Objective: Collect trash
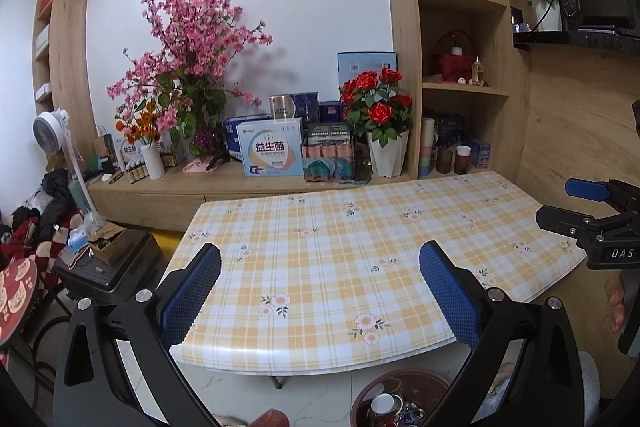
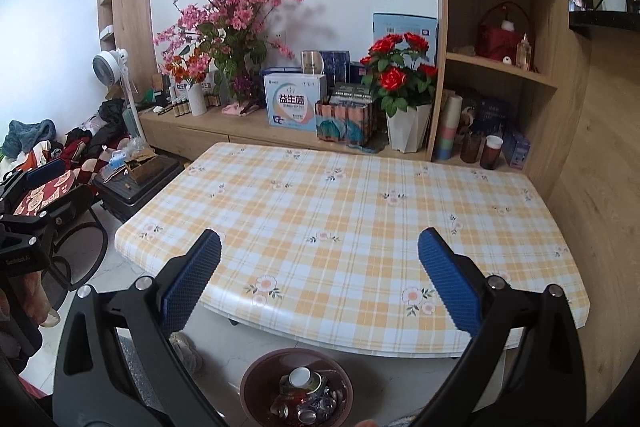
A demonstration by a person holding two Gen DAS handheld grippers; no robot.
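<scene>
Blue pads of the right gripper stand wide apart with nothing between them; the left gripper is likewise spread and empty. Both hang over the near edge of the table, whose checked cloth carries no loose item in either view. Below that edge, on the floor, sits the bin, a round brown tub already holding trash: a paper cup, crushed cans and wrappers, piled loosely. Judgement: collection from the table appears complete or nearly so. The next move calls for a search of other surfaces; the far shelf, crowded with boxes and flowers, shows no evident rubbish. Neither gripper touches anything.
</scene>
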